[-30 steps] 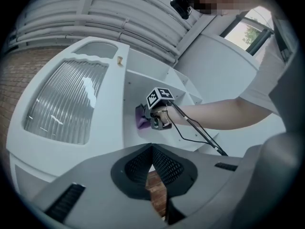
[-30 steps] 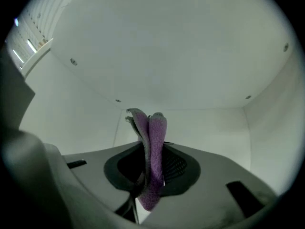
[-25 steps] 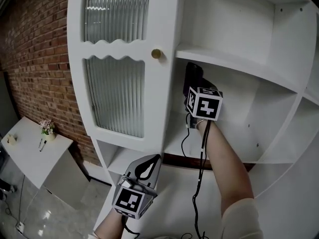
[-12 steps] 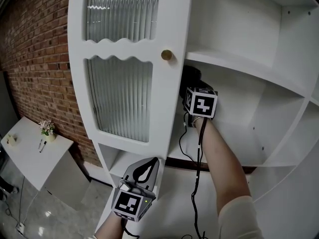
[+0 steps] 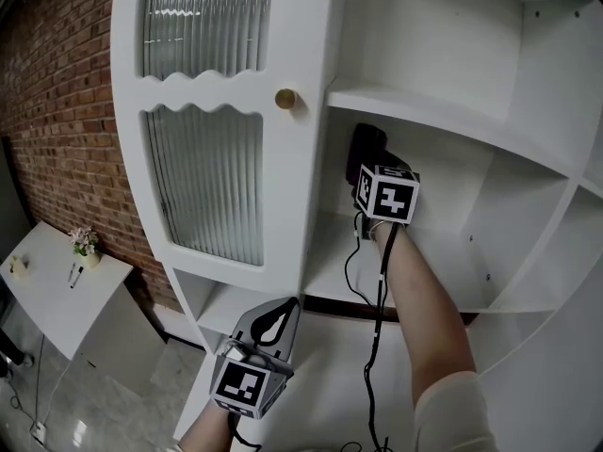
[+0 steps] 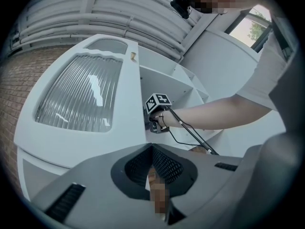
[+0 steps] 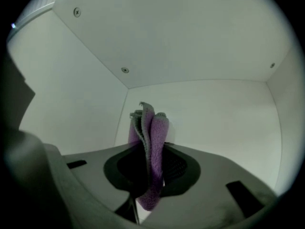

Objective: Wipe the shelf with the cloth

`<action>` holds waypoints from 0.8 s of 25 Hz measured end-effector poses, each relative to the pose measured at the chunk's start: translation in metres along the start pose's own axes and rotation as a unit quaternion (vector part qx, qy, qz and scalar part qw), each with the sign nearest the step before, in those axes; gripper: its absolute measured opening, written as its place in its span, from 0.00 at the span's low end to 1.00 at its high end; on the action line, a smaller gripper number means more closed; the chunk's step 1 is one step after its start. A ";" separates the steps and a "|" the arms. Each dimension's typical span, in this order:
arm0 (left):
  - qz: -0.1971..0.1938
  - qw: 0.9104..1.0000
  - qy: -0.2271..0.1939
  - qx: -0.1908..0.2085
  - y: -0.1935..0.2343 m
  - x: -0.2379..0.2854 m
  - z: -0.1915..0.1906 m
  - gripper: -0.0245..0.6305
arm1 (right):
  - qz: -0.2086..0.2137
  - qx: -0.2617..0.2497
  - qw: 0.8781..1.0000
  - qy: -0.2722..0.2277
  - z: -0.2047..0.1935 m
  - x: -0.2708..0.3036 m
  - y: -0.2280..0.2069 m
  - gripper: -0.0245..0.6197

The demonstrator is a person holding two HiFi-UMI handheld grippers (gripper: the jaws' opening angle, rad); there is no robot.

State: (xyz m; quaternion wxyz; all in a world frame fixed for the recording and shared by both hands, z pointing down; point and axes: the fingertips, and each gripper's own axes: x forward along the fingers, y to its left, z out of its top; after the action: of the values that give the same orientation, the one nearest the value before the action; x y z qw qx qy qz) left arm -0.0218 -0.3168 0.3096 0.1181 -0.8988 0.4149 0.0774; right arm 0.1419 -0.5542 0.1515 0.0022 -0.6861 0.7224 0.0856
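Head view showed a tall white cabinet (image 5: pixel 424 26) against a brick wall (image 5: pixel 57 111), its ribbed-glass door (image 5: pixel 203 186) beside open compartments. The right tongs (image 5: pixel 369 153) reached into the middle compartment, above its shelf (image 5: pixel 330 262) and near the left rear corner. The left tongs (image 5: pixel 274 320) hung low in front of the cabinet, well apart, jaws pressed together on nothing. In the right gripper view the right tongs were clenched on a folded purple cloth (image 7: pixel 156 128), which stood up between the jaws close to the back wall. A small brass knob (image 5: pixel 285 99) sat at the door's edge.
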 end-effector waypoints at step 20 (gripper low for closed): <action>-0.029 1.000 -0.003 -0.008 -0.078 0.041 0.002 0.06 | -0.106 0.018 0.994 0.003 -0.009 -0.057 -0.168 0.16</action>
State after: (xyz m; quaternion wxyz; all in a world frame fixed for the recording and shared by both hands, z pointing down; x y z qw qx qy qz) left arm 0.0637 -0.2969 0.3098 0.1144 -0.9110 0.3880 0.0803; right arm 0.3129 -0.5066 0.1467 0.0218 -0.7587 0.6473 0.0697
